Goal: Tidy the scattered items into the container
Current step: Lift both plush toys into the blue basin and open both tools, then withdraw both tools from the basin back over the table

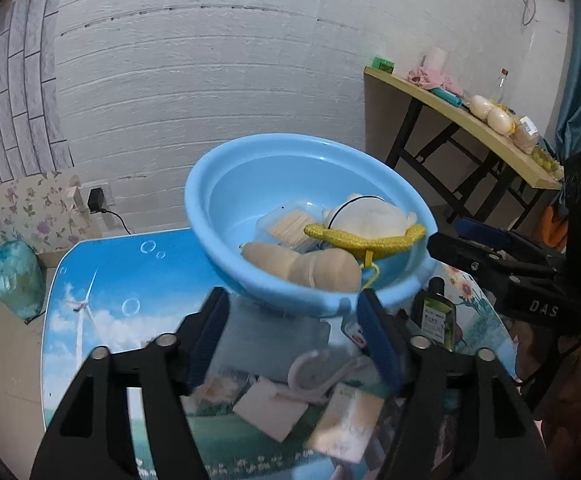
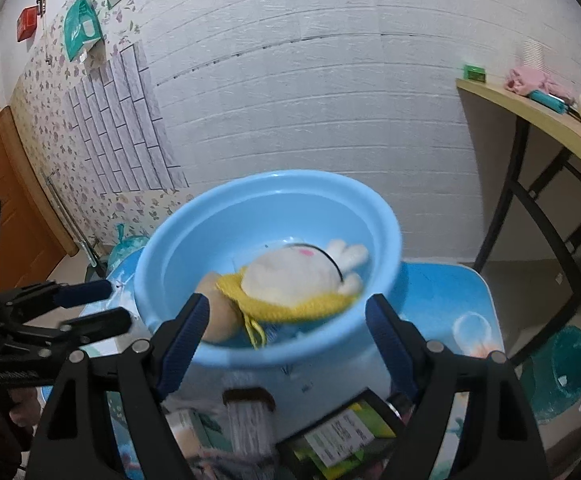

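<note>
A light-blue basin (image 1: 210,168) stands on the small picture-printed table (image 1: 130,272). Inside lie a white plush toy (image 1: 364,216), a yellow knitted piece (image 1: 364,240), a beige stuffed item (image 1: 306,264) and a clear box of wooden sticks (image 1: 290,226). My left gripper (image 1: 291,298) hangs open before the basin's near rim, nothing between its pads. Beneath it lie a white hook (image 1: 318,372), a white pad (image 1: 270,408) and a beige packet (image 1: 346,420); a dark green-labelled bottle (image 1: 436,312) stands to the right. My right gripper (image 2: 286,304) is open too, empty, over that bottle (image 2: 338,436).
A wooden side table (image 1: 470,120) with cloths, bottles and round items stands at the right against the white wall. A green tied bag (image 1: 10,276) sits on the floor at the left, a teal bin (image 2: 562,372) at the right. A charger hangs plugged into the wall (image 1: 96,200).
</note>
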Motion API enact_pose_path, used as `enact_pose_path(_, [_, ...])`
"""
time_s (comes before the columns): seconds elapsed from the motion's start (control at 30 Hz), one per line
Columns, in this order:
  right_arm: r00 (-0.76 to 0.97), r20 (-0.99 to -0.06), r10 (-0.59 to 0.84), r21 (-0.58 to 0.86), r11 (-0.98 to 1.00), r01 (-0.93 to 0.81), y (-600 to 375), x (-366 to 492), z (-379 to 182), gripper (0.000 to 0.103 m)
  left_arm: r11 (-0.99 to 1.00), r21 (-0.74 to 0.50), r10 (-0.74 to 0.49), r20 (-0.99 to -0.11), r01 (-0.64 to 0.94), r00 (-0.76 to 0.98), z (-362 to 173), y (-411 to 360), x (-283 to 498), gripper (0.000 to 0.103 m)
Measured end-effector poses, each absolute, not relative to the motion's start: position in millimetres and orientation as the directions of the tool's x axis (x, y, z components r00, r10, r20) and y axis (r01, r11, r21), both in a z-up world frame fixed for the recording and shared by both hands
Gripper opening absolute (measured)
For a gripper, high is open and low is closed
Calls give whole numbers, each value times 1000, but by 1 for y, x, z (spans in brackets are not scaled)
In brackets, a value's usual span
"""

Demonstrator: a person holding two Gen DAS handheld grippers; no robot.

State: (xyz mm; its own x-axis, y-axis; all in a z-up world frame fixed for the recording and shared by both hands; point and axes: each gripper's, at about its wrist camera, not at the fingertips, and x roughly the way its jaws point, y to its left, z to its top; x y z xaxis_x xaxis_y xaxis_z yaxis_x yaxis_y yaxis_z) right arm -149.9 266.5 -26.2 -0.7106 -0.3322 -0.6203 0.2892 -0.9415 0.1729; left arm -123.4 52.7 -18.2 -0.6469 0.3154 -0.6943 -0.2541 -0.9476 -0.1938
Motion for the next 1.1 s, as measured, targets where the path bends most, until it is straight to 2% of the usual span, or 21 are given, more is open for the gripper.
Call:
enact_pose_path(0.07, [-712, -625, -318, 176, -947, 269, 273, -143, -28, 81, -952, -190, 303, -686, -239, -662, -17, 47, -112, 84])
enact_pose_path(0.17, [-712, -634, -302, 179, -953, 245, 281, -131, -30, 81, -952, -198, 306, -682, -235, -665, -18, 41, -100, 91])
enact_pose_path(0.37, [-714, -640, -284, 160, -958, 237, 289, -103, -32, 81, -959, -189, 284, -688, -213, -668, -26, 30, -75, 97])
enact_pose_path(0.77, [-672, -703, -234, 135, -971, 196, 312, -53, -64, 81, -956, -194, 290, -727, -220, -622, -56, 32, -34, 97])
enact_pose_path(0.87, [-669, -705, -236, 136, -970, 199, 316, -44, -67, 81, -954, -181, 291, -756, -240, -586, -70, 46, -32, 97])
enact_pose_path(1.1, [-659, -706, -260, 159, -965, 211, 322, -39, -72, 81, -945, -157, 300, -764, -286, -572, -81, 69, -30, 97])
